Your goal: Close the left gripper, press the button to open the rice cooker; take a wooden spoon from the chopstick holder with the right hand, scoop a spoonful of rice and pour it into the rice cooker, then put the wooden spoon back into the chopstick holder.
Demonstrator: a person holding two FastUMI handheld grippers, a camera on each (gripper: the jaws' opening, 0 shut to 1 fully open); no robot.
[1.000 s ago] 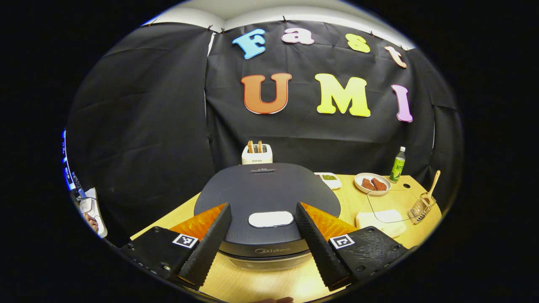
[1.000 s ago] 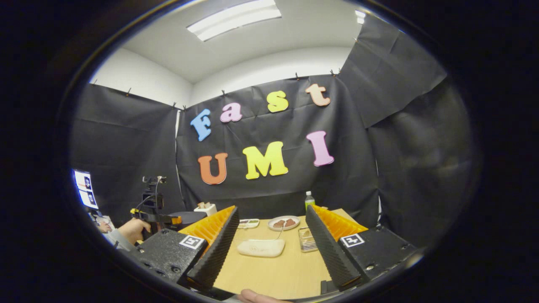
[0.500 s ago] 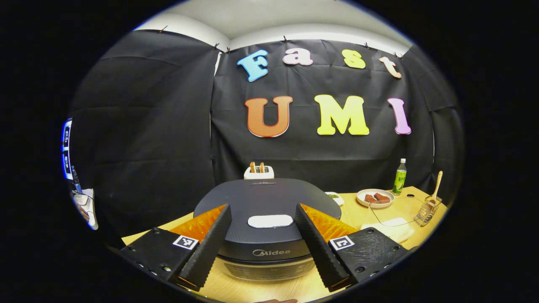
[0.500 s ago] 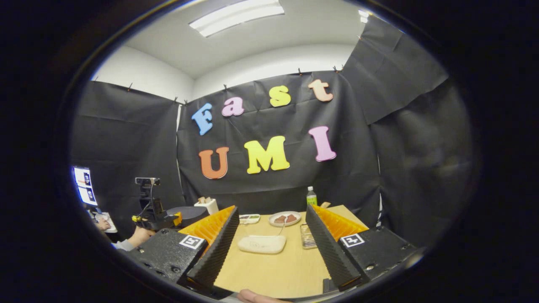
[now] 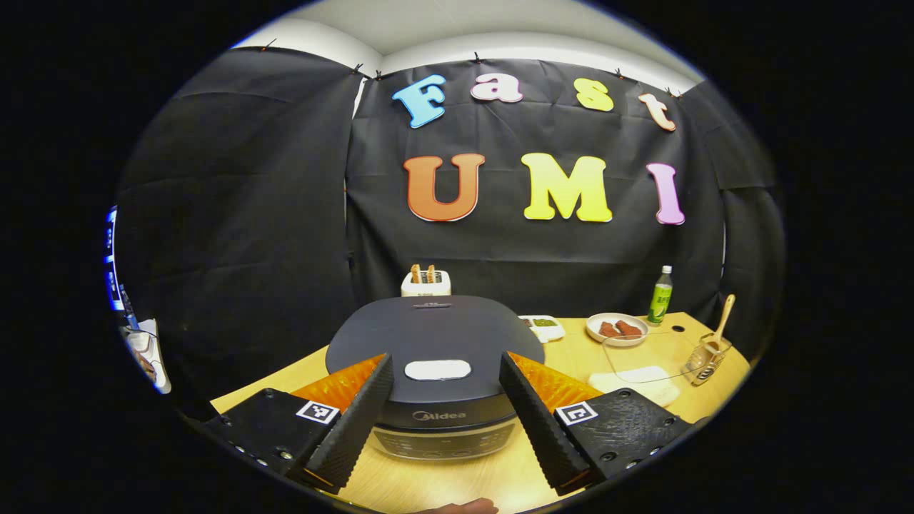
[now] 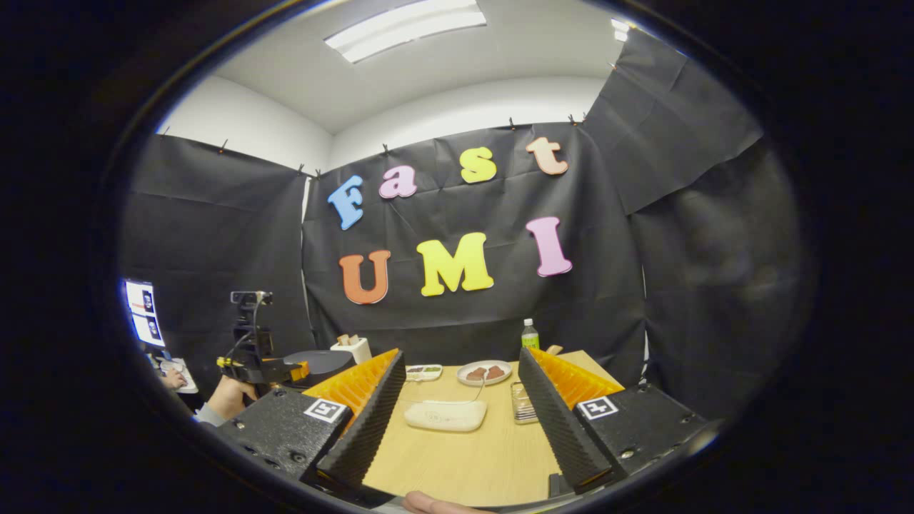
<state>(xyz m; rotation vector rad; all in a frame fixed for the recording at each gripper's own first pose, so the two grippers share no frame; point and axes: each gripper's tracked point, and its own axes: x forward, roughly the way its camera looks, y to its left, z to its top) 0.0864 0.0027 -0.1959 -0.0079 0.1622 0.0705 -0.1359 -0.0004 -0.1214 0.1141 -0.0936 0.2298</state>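
Left gripper (image 5: pixel 444 410): fingers standing wide apart, gripping nothing, hovering over the near edge of the light wooden bench (image 5: pixel 457 485). Directly ahead, between the two fingers, the dark grey rice cooker with a flat rounded lid (image 5: pixel 435 343) is sitting with its lid down. The white oval button (image 5: pixel 437 369) on the lid is lying just beyond the fingertips, centred in the gap; nothing is touching it. Beyond the cooker, a white toaster holding two bread slices (image 5: pixel 425 283) is standing against the booth wall. Ahead and to the right: a small white tray of green food (image 5: pixel 541 326), a white plate with brown pieces (image 5: pixel 616 328), a green plastic bottle (image 5: pixel 661 287). Nearer on the right, a clear glass bowl over a white oblong dish of rice (image 5: pixel 637 375), its contents hard to make out. Farthest right, a wire chopstick holder (image 5: pixel 703 355) is carrying the wooden spoon (image 5: pixel 722 318), handle leaning up and right.

Right gripper (image 6: pixel 460 421): fingers also spread wide, empty, over bare bench. Between them, ahead, the white oblong dish is lying; the chopstick holder (image 6: pixel 523 403) is sitting just beside the right finger, partly hidden by it. Far off to the left, a person's hand (image 6: pixel 230 396) is holding the other gripper in front of the rice cooker.
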